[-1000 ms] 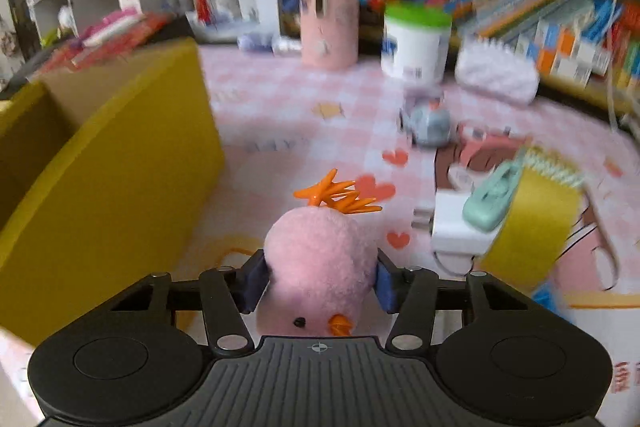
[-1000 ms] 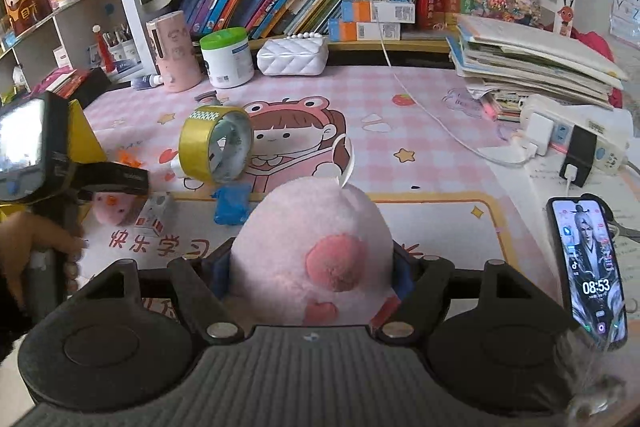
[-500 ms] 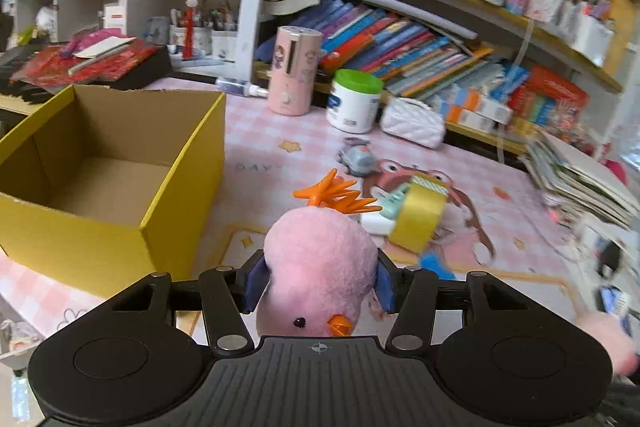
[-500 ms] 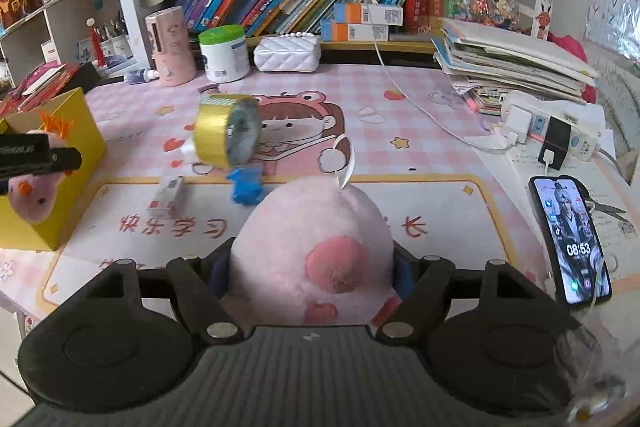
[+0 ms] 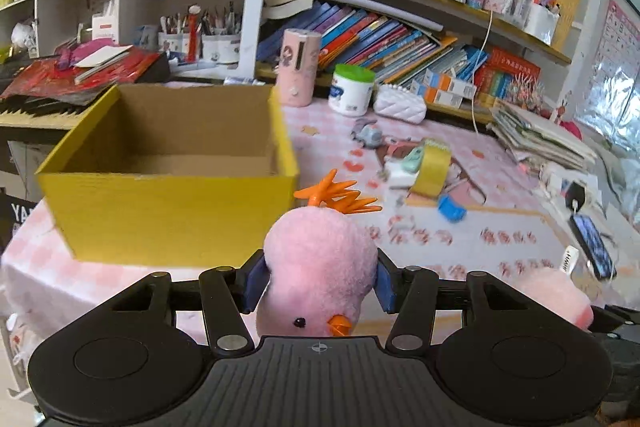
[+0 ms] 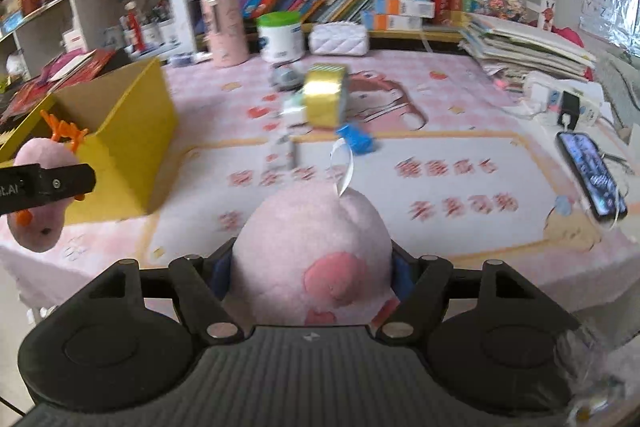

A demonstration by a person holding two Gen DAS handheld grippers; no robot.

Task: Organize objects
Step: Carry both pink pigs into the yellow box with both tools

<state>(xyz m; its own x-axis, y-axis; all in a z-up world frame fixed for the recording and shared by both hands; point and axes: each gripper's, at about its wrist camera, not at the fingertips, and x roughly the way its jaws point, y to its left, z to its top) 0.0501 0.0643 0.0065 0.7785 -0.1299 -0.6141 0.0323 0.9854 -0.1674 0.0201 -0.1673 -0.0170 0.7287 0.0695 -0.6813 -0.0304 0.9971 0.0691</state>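
Note:
My left gripper (image 5: 318,279) is shut on a pink plush chick (image 5: 320,251) with an orange crest, held in the air in front of the near wall of an open yellow cardboard box (image 5: 172,211). The box looks empty inside. My right gripper (image 6: 312,275) holds a round pink plush pig (image 6: 312,239) with a white ribbon loop. Its jaws are closing on the plush, near the table's front edge. In the right wrist view the left gripper (image 6: 40,183) and chick (image 6: 38,227) hang beside the box (image 6: 128,147). The pig (image 5: 552,299) shows at the left wrist view's lower right.
On the pink mat lie a gold tape roll (image 5: 432,167), a blue clip (image 5: 452,209), a small toy car (image 5: 368,133) and a white plug. A phone (image 6: 592,175) rests at the right edge. A pink cylinder (image 5: 298,67), a green-lidded jar (image 5: 352,89) and bookshelves stand behind.
Both grippers have pulled back toward the table's front edge with their plush toys. The left one has risen, so the box's inside now shows. The right one has swung left toward the box.

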